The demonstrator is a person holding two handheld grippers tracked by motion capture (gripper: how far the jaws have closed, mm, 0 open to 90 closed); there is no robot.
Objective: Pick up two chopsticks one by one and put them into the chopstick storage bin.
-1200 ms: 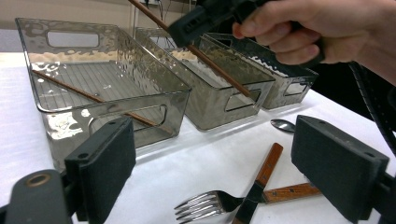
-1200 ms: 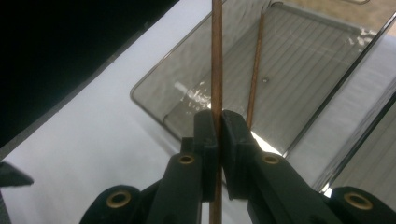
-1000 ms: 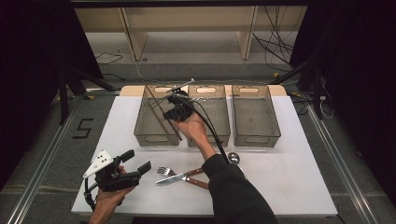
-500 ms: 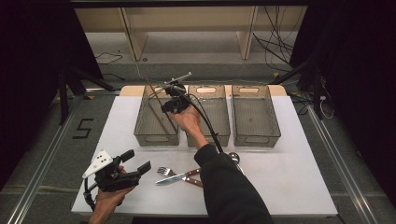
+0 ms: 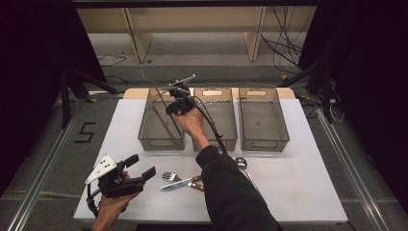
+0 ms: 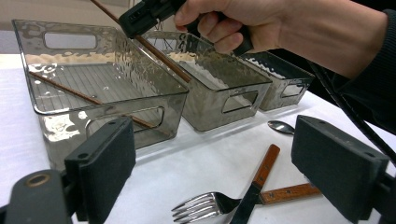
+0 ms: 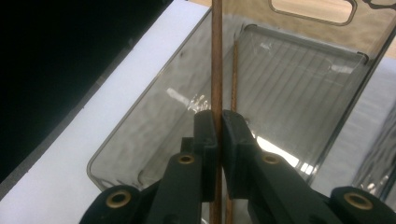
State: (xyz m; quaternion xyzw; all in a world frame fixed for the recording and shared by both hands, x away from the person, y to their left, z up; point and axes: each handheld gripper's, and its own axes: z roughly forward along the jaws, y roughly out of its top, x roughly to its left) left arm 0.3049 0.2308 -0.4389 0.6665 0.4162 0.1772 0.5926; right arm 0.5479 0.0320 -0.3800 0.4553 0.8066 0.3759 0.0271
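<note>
My right gripper [image 5: 172, 96] hangs over the left clear bin [image 5: 144, 126], shut on a thin brown chopstick [image 7: 216, 70] that runs upright between its pads. The same held chopstick [image 6: 163, 56] slants down over that bin in the left gripper view. A second chopstick [image 7: 233, 79] lies on the bin's floor. My left gripper [image 5: 140, 166] rests near the table's front left corner, jaws wide open with nothing between them. Just beyond its pads [image 6: 100, 172] lie a fork [image 6: 205, 207] and a wooden-handled knife [image 6: 259, 179].
Three clear grey bins stand in a row at the back; the middle bin [image 5: 226, 120] and the right bin [image 5: 264, 115] look bare. A spoon [image 5: 240, 162] lies by the right forearm. The cable from the right gripper trails across the middle bin.
The right hand has carried the chopstick a little farther back and to the left, over the left bin. The left gripper has stayed where it was.
</note>
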